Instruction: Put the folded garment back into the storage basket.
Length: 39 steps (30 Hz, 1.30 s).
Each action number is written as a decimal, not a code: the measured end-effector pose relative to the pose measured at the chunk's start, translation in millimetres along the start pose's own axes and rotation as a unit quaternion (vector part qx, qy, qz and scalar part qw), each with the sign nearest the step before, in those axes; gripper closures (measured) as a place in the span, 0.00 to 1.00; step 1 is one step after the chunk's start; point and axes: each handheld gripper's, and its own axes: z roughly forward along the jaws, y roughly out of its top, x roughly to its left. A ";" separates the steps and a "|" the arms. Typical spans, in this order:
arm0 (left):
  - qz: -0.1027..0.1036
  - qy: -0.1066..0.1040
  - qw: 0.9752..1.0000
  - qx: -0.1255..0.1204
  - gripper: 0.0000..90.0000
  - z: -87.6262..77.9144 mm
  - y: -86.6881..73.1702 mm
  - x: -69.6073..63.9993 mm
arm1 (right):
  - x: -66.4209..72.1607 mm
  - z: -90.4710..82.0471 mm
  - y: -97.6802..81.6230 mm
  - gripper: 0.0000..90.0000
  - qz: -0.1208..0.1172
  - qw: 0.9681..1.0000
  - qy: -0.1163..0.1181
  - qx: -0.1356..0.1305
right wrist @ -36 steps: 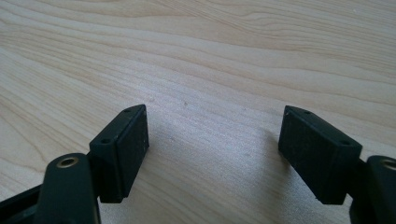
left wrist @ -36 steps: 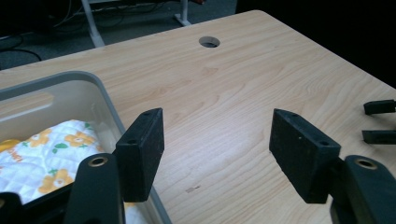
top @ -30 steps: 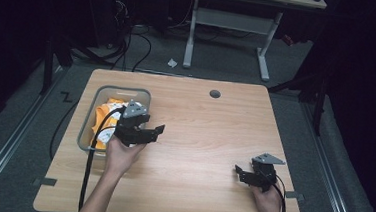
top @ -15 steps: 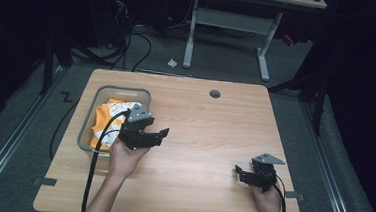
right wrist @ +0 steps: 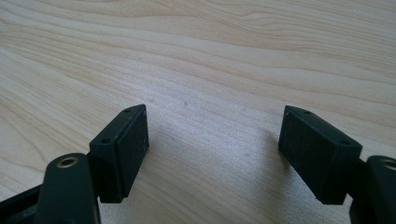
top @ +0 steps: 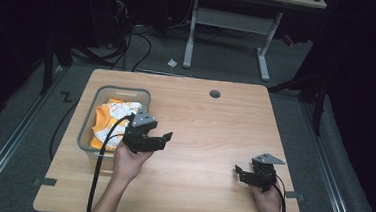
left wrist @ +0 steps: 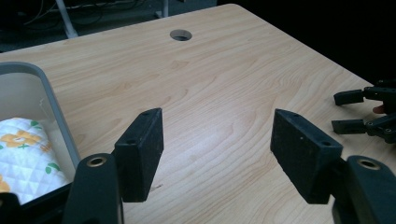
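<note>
Left claw (top: 166, 137) hangs with its jaws standing apart and nothing between them, left of centre in the high view, just beside the right wall of the clear plastic bin (top: 86, 129). Right claw (top: 240, 172) sits low at the lower right of that view, also spread and empty, well apart from the bin; in the right gripper view its jaws frame bare wood of the surface (top: 214, 133).

Inside the bin, at the left of the high view, lies a folded quilted cloth (top: 109, 118), white with orange flowers and an orange edge. In the left gripper view its stitched corner (left wrist: 23, 154) shows at the lower left, behind the bin's grey rim (left wrist: 51, 100).

Such a cloth is likely light, soft and limp: it should sag and unfold when lifted and will not break or slip much against the pads. A pinch on a thick folded edge or corner, gathering several layers, looks the surest hold; one layer alone would probably trail the rest. The bin's walls leave little room, so coming in from above seems best.
</note>
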 end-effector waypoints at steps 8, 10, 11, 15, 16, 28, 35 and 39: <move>0.004 -0.001 1.000 0.003 0.39 6.2 -5.2 -6.8 | -0.1 0.0 0.0 0.27 -0.001 1.000 0.000 0.000; 0.006 -0.008 1.000 0.000 0.39 7.6 -6.7 -7.9 | 0.0 0.0 0.0 0.27 0.000 1.000 0.000 0.000; 0.008 -0.015 1.000 -0.001 0.39 8.2 -7.3 -8.6 | 0.0 0.0 0.0 0.27 0.000 1.000 0.000 0.000; 0.014 -0.022 1.000 0.002 0.39 11.2 -9.5 -12.0 | -0.1 0.0 0.0 0.27 0.000 1.000 0.000 0.000; 0.014 -0.023 1.000 0.003 0.39 11.8 -10.0 -12.9 | -0.1 0.0 0.0 0.27 -0.001 1.000 0.000 0.000; 0.013 -0.036 0.999 0.010 0.38 20.5 -20.5 -17.6 | 0.0 0.0 0.0 0.27 0.000 1.000 0.000 0.000; 0.009 -0.039 0.999 0.008 0.38 24.2 -26.1 -19.3 | 0.0 0.0 0.0 0.27 0.000 1.000 0.000 0.000; 0.004 -0.041 0.999 0.010 0.38 27.7 -31.0 -19.7 | 0.0 0.0 0.0 0.27 0.000 1.000 0.000 0.000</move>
